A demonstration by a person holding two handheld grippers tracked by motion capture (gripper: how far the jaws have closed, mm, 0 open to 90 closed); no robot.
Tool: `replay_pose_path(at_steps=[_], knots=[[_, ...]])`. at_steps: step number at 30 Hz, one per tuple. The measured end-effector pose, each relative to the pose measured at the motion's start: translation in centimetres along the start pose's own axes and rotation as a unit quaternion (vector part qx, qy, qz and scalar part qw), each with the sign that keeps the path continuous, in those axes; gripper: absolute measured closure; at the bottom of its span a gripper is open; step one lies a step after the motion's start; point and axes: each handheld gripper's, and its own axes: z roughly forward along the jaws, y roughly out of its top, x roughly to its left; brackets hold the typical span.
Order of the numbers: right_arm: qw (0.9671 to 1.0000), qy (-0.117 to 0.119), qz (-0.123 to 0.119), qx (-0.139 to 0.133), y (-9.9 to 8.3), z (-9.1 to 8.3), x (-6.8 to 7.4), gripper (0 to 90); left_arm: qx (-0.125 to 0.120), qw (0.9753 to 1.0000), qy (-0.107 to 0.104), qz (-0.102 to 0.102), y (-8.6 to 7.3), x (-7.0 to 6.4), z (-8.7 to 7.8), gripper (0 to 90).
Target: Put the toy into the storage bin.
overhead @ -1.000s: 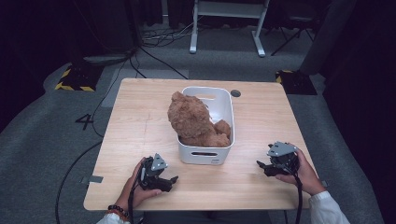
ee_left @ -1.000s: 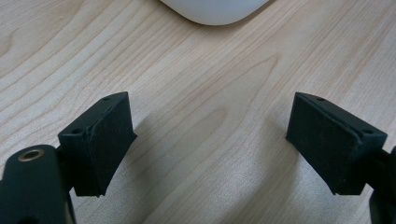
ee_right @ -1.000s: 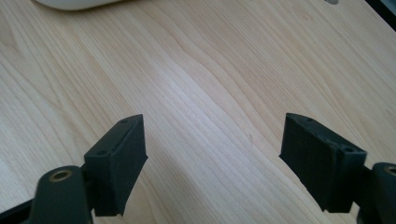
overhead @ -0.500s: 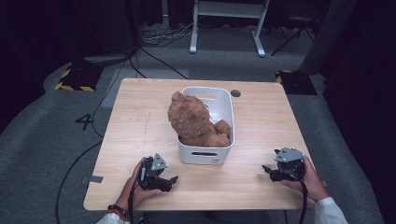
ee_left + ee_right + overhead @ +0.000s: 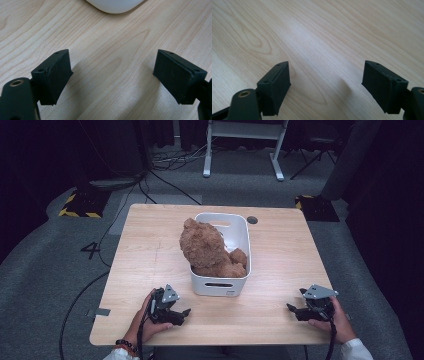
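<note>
Right gripper (image 5: 296, 310) slid nearer table (image 5: 280, 250) edge.

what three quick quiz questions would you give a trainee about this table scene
1. True or false: the brown teddy bear sits in the white bin on the wooden table.
2. Multiple choice: the left gripper is A) shut on the bear, B) open with bare wood between its jaws, C) inside the bin.
3. Fill in: the right gripper is held near the table's ____ edge, apart from the bin.

Key:
1. True; the bear leans over the bin's left wall.
2. B; the left gripper view shows both jaws spread, with the bin's rounded corner ahead.
3. Near; in the right gripper view its jaws are open over bare wood.
</note>
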Motion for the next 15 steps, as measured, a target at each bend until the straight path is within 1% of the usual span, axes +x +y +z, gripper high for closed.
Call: replay_pose_path(at_steps=[2, 4, 5, 6, 9, 10, 15], knots=[[1.0000, 0.001, 0.008, -0.006, -0.5, -0.1, -0.1, 22.2, 0.000, 1.0000, 0.000, -0.001, 0.0, 0.0, 0.0, 14.7], [0.9995, 0.010, 0.028, -0.011, -1.0, -0.2, -0.4, 23.1, -0.001, 1.0000, 0.002, -0.002, 0.0, 0.0, 0.0, 14.8], [0.9987, 0.022, 0.043, -0.019, -1.4, -0.2, -0.5, 23.0, -0.001, 1.0000, 0.002, -0.003, 0.0, 0.0, 0.0, 14.8], [0.9976, 0.029, 0.056, -0.027, -1.8, -0.2, -0.7, 22.3, -0.001, 1.0000, 0.002, -0.003, 0.0, 0.0, 0.0, 14.8], [0.9950, 0.036, 0.085, -0.038, -2.7, -0.4, -1.3, 20.8, -0.001, 1.0000, 0.001, -0.003, 0.0, 0.0, 0.0, 14.8], [0.9945, 0.035, 0.091, -0.038, -2.9, -0.5, -1.4, 20.5, -0.001, 1.0000, 0.001, -0.003, 0.0, 0.0, 0.0, 14.8], [0.9937, 0.021, 0.105, -0.035, -3.6, -1.1, -1.3, 19.4, -0.001, 1.0000, 0.001, -0.002, 0.0, 0.0, 0.0, 14.7]])
